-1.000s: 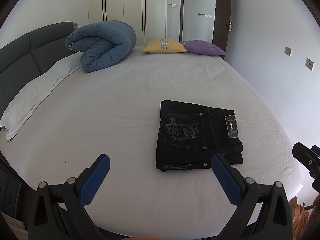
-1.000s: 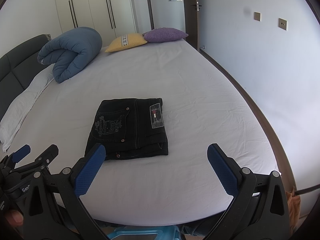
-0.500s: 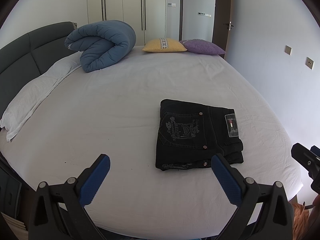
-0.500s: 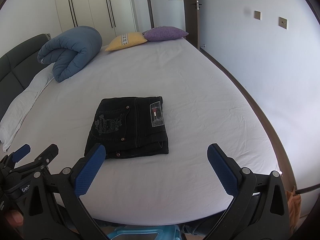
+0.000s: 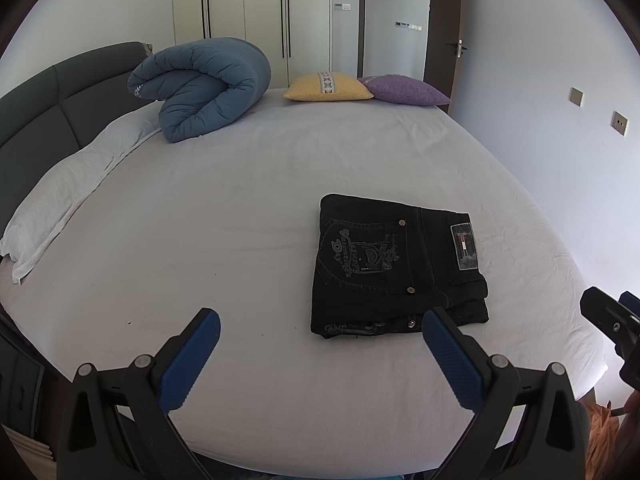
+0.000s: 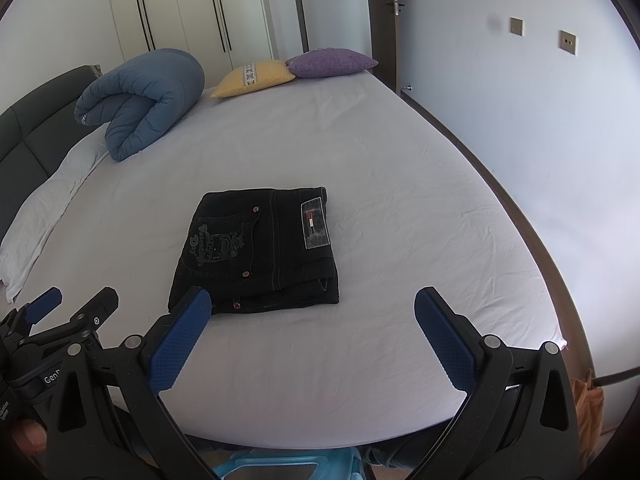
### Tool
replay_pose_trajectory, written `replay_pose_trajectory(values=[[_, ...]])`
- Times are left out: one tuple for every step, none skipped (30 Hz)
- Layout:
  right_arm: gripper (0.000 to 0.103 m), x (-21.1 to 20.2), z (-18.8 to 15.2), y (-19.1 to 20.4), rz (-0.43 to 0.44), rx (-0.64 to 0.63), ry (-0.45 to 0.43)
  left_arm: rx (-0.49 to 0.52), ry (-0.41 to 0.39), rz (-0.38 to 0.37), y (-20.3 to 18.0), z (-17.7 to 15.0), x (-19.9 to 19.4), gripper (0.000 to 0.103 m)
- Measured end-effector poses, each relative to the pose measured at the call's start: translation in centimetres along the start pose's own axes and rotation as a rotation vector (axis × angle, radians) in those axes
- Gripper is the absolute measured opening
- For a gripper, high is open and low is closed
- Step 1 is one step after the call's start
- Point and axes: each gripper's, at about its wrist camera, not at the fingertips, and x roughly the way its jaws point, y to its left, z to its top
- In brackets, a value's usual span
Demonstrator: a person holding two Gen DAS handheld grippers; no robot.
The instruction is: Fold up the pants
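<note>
Black jeans [image 5: 394, 266] lie folded into a compact rectangle on the white bed sheet [image 5: 208, 240], back pocket and label patch facing up. In the right wrist view the same jeans [image 6: 260, 248] sit just beyond the left fingertip. My left gripper [image 5: 320, 332] is open above the bed's near edge, with nothing between its blue pads; the jeans lie just beyond its right fingertip. My right gripper [image 6: 312, 312] is open too, empty, and held back from the jeans. Neither gripper touches the cloth.
A rolled blue duvet [image 5: 204, 86] rests near the grey headboard [image 5: 36, 120]. A yellow cushion [image 5: 328, 87] and a purple cushion [image 5: 404, 90] lie at the far end. A white pillow [image 5: 60, 196] lines the left side. A wall [image 6: 540, 128] runs close along the bed's right.
</note>
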Motion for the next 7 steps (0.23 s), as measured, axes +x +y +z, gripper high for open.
replay_pose_trajectory(values=[[0.103,0.04,-0.08,0.02,0.000,0.000,0.002,0.003,-0.001,-0.001,0.04,0.15,0.04,0.103],[0.103,0.11,-0.16,0.02,-0.001,0.001,0.003,0.006,-0.004,0.000,0.03,0.02,-0.03,0.103],[0.103,0.12,-0.31,0.10,0.000,0.003,0.005,0.009,-0.004,0.000,0.05,0.20,0.06,0.103],[0.103,0.18,-0.36,0.07,0.001,0.005,0.006,0.015,-0.007,0.001,0.00,0.07,-0.04,0.103],[0.103,0.23,-0.44,0.08,0.001,0.006,0.008,0.021,-0.008,0.001,-0.01,0.15,-0.02,0.103],[0.103,0.31,-0.45,0.00,0.000,0.007,0.010,0.024,-0.008,-0.002,-0.01,0.12,-0.06,0.103],[0.103,0.33,-0.59,0.05,-0.001,0.009,0.012,0.023,-0.007,-0.011,0.04,0.15,-0.09,0.103]])
